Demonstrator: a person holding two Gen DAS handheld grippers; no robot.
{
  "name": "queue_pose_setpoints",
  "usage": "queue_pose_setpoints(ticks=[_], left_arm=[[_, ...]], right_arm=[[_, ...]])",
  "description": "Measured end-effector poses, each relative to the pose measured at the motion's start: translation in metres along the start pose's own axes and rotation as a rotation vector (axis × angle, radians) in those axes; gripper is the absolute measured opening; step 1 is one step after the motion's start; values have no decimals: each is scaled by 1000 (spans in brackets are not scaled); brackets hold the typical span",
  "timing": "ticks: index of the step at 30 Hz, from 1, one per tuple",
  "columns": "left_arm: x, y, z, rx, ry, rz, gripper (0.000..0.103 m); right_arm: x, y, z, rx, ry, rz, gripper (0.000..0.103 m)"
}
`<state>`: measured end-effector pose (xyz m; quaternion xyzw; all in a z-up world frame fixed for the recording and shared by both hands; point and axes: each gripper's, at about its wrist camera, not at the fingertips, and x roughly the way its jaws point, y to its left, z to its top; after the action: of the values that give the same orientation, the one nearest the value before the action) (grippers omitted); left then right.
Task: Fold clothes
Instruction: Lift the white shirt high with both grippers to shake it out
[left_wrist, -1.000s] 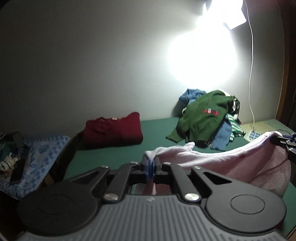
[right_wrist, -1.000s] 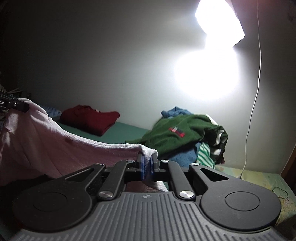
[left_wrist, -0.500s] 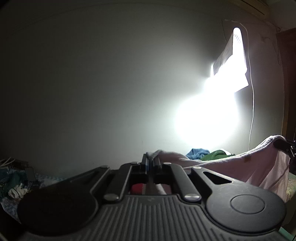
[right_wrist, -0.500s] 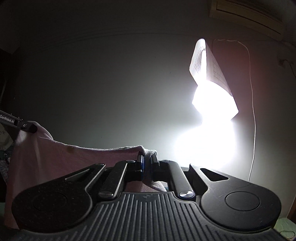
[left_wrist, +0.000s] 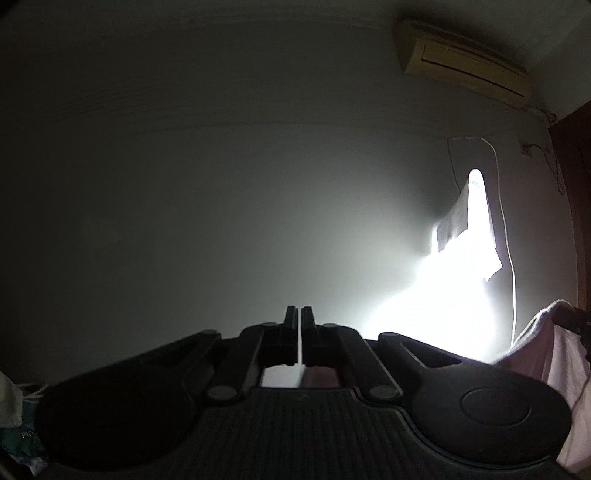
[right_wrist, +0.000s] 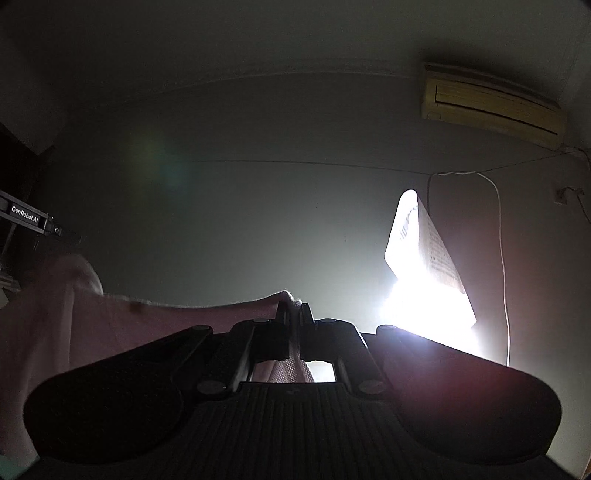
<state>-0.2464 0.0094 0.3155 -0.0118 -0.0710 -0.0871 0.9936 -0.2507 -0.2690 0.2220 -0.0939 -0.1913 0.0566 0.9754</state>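
While stretched aloft between both clamped tongs, left (left_wrist: 299, 334) and right (right_wrist: 294, 328), pink garment (right_wrist: 155, 325) unfolded; folding left.

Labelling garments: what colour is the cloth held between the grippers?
Pale pink garment, plain as far as visible; the right wrist view shows it best.

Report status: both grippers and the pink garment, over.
Right gripper shut on pink garment, top edge strung left to the left gripper. Left jaws near closed, pink cloth behind them. Both cameras aimed up at wall, lamp glaring; bed out of view.
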Motion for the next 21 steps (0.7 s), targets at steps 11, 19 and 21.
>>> queue_pose_setpoints(ticks=[11,19,21], left_arm=[[42,-11,-83,-30,420,-231,6],[70,-67,-241,-108,887,-552,59],[66,-81,-261,-73,889,-632,89]], right_arm=[[33,23,-67,-69,247,15,3],[49,8,-107,-18,400,-81,3],[46,9,-109,-9,407,-97,3]])
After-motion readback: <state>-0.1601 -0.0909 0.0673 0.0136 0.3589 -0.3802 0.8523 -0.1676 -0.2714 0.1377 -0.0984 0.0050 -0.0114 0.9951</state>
